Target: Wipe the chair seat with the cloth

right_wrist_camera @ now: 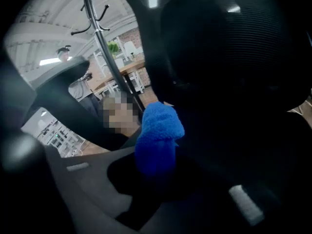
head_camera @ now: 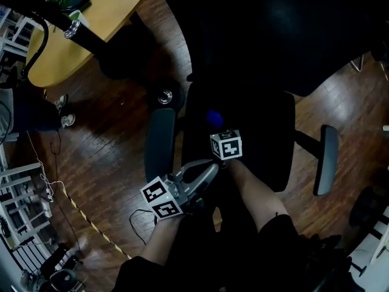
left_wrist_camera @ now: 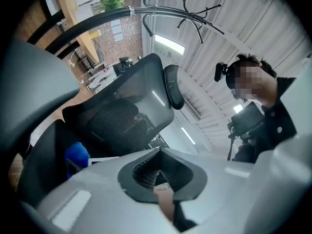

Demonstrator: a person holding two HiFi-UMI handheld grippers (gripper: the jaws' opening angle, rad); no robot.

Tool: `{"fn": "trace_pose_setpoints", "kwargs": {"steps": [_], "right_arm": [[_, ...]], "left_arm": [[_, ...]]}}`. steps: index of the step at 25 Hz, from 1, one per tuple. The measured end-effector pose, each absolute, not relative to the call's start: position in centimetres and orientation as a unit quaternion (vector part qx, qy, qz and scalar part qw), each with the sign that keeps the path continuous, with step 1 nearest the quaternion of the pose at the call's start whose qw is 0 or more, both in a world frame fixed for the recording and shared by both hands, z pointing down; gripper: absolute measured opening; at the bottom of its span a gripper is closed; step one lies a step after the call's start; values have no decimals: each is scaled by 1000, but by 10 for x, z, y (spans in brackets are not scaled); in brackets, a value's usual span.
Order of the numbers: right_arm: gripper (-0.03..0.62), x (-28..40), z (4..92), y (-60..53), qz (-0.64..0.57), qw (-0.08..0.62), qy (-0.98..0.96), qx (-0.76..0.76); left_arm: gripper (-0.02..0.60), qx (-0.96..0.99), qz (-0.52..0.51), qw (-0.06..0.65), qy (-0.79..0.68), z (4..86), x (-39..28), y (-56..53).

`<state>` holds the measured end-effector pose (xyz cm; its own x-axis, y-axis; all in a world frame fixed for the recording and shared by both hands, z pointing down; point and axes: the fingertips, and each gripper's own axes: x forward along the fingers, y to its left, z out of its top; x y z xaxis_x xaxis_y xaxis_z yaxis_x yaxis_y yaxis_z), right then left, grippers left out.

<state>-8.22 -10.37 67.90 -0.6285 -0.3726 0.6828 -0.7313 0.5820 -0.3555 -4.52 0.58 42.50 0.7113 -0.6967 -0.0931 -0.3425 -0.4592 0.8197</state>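
A black office chair fills the middle of the head view, with its seat (head_camera: 255, 132) between a left armrest (head_camera: 160, 143) and a right armrest (head_camera: 328, 158). My right gripper (head_camera: 216, 126) is over the seat's left part, shut on a blue cloth (head_camera: 213, 118). The right gripper view shows that cloth (right_wrist_camera: 157, 135) bunched between the jaws of the right gripper (right_wrist_camera: 156, 147), against the dark chair back. My left gripper (head_camera: 208, 169) hangs at the seat's front left edge, shut and holding nothing. Its own view faces up at the mesh backrest (left_wrist_camera: 122, 116), with the left gripper (left_wrist_camera: 157, 173) low in the picture and the blue cloth (left_wrist_camera: 77, 155) at left.
A round wooden table (head_camera: 97, 23) stands at the far left, with a person's shoes (head_camera: 64, 111) beside it. A chair caster (head_camera: 165, 96) sits on the wood floor left of the seat. Cables (head_camera: 79, 208) trail across the floor at near left. A coat stand (right_wrist_camera: 100, 28) rises behind.
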Motion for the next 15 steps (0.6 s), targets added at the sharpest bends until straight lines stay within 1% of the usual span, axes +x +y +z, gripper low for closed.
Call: {"fn": "trace_pose_setpoints", "kwargs": {"steps": [3,8,11,15], "right_arm": [[40,-126,672,-67,330,293,-851,283],[40,-126,684,-63,293,287,-861,301],[40,-86,695,-73,291,298,-845,337],[40,-6,707,-92,287,311,-814,398]], "left_arm": [[-8,827,-220,407,-320,420,-52,14],[-8,826,-220,401,-331,418,-69,27],[-8,827,-218,400,-328,418,-67,27],[-8,833,-208,404,-317,417,-58,26]]}}
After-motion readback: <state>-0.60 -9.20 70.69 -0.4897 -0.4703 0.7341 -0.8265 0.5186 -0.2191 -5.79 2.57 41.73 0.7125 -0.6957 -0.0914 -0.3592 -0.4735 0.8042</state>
